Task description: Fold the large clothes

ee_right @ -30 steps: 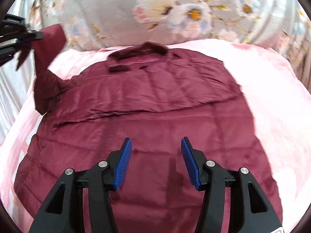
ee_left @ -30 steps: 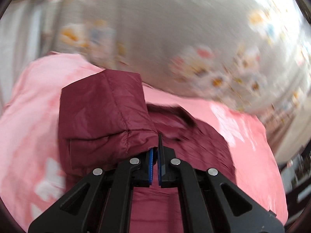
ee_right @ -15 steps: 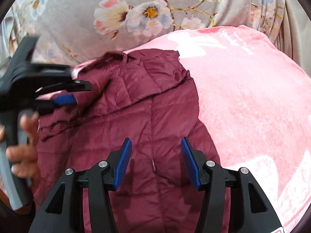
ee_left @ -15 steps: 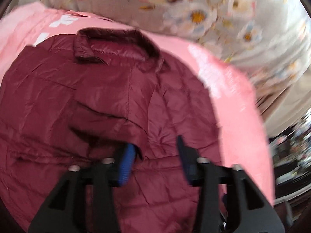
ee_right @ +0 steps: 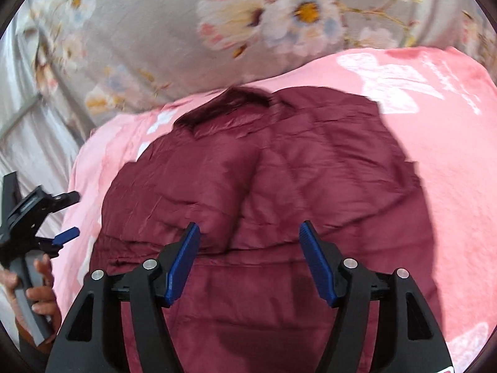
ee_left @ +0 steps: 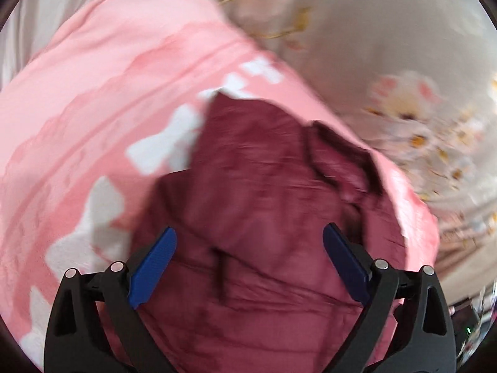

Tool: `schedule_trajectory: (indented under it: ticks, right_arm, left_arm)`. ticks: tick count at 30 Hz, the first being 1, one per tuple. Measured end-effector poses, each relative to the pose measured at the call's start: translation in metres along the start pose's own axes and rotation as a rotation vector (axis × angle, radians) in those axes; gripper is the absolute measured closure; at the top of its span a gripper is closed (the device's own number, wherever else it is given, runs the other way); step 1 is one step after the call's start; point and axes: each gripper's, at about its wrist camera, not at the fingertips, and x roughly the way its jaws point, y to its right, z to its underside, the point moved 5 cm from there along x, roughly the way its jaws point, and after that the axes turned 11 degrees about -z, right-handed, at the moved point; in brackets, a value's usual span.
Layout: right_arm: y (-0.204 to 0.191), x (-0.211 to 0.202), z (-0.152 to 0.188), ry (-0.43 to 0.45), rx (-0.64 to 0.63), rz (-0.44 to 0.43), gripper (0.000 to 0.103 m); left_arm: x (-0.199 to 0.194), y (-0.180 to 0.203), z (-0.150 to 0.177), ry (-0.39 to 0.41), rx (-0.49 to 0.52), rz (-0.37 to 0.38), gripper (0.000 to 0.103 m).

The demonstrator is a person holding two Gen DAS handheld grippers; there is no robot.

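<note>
A dark red quilted jacket [ee_right: 279,186] lies spread on a pink blanket [ee_right: 450,161], collar [ee_right: 230,105] toward the far side, with its left sleeve folded over the body. It also shows blurred in the left wrist view [ee_left: 264,202]. My right gripper [ee_right: 250,248] is open and empty just above the jacket's lower middle. My left gripper [ee_left: 250,255] is open and empty above the jacket; in the right wrist view it [ee_right: 65,217] is off the jacket's left edge, held by a hand.
A grey floral curtain [ee_right: 248,31] hangs behind the bed. The pink blanket with white shapes [ee_left: 108,108] extends left and right of the jacket. The bed's edge and dark furniture [ee_left: 466,320] show at the lower right of the left wrist view.
My left gripper let go of the sleeve, opened wide and swung back off the jacket's left side. The sleeve now lies folded over the body. My right gripper stayed open.
</note>
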Motion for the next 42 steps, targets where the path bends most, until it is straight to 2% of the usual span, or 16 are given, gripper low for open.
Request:
schedule_trajectory:
  ticks: [2,5,8,12,14,18,21,26,27,28,29,30,31,33,37,42]
  right_arm:
    - [-0.015,0.019,0.004,-0.027,-0.078,0.03,0.03]
    - [-0.011,0.041,0.002,-0.025,-0.162,0.203,0.035]
    - [0.031,0.014,-0.01,0.085,-0.042,0.347,0.035]
    - [0.08,-0.025,-0.002,0.153,0.196,0.319,0.032]
    - [0.084,-0.031,0.0,0.142,0.204,0.28,0.032]
    - [0.082,-0.033,-0.009,0.138,0.161,0.228,0.032]
    - [0.095,-0.027,-0.017,0.131,0.207,0.186,0.032]
    - [0.121,-0.021,-0.014,0.107,0.279,0.193,0.032]
    - [0.126,-0.018,-0.014,0.101,0.287,0.188,0.037]
    - [0.127,-0.014,-0.013,0.087,0.291,0.18,0.052]
    - [0.128,-0.01,-0.014,0.071,0.291,0.175,0.06]
    - [0.127,-0.006,-0.016,0.055,0.284,0.164,0.078]
    - [0.121,-0.004,-0.019,0.048,0.264,0.149,0.09]
    - [0.099,-0.011,-0.033,0.083,0.178,0.133,0.093]
    - [0.059,-0.025,-0.052,0.166,0.01,0.136,0.094]
    - [0.077,0.012,-0.031,0.062,0.023,0.192,0.095]
  left_arm:
    - [0.019,-0.007,0.0,-0.021,0.001,-0.051,0.014]
    - [0.044,-0.016,0.005,-0.055,0.02,-0.112,0.021]
    - [0.054,-0.022,0.008,-0.047,0.041,-0.147,0.022]
    - [0.053,-0.02,0.012,-0.029,0.089,-0.179,0.022]
    - [0.05,-0.021,0.011,-0.034,0.074,-0.175,0.022]
    - [0.035,-0.017,0.001,-0.048,-0.015,-0.082,0.022]
    - [0.042,-0.005,-0.004,-0.108,-0.037,-0.041,0.022]
    - [0.056,0.0,0.002,-0.178,-0.068,-0.027,0.024]
    - [0.054,-0.001,0.002,-0.166,-0.075,-0.028,0.035]
    - [0.054,-0.001,0.002,-0.158,-0.079,-0.036,0.044]
    - [0.055,-0.002,0.001,-0.154,-0.081,-0.045,0.063]
    - [0.055,-0.003,-0.001,-0.149,-0.087,-0.051,0.084]
    - [0.054,-0.004,-0.002,-0.147,-0.095,-0.052,0.093]
    - [0.048,-0.007,-0.009,-0.118,-0.105,-0.053,0.097]
    - [0.025,-0.017,-0.024,0.023,-0.087,-0.137,0.098]
    - [0.046,-0.028,-0.016,-0.016,-0.047,-0.201,0.098]
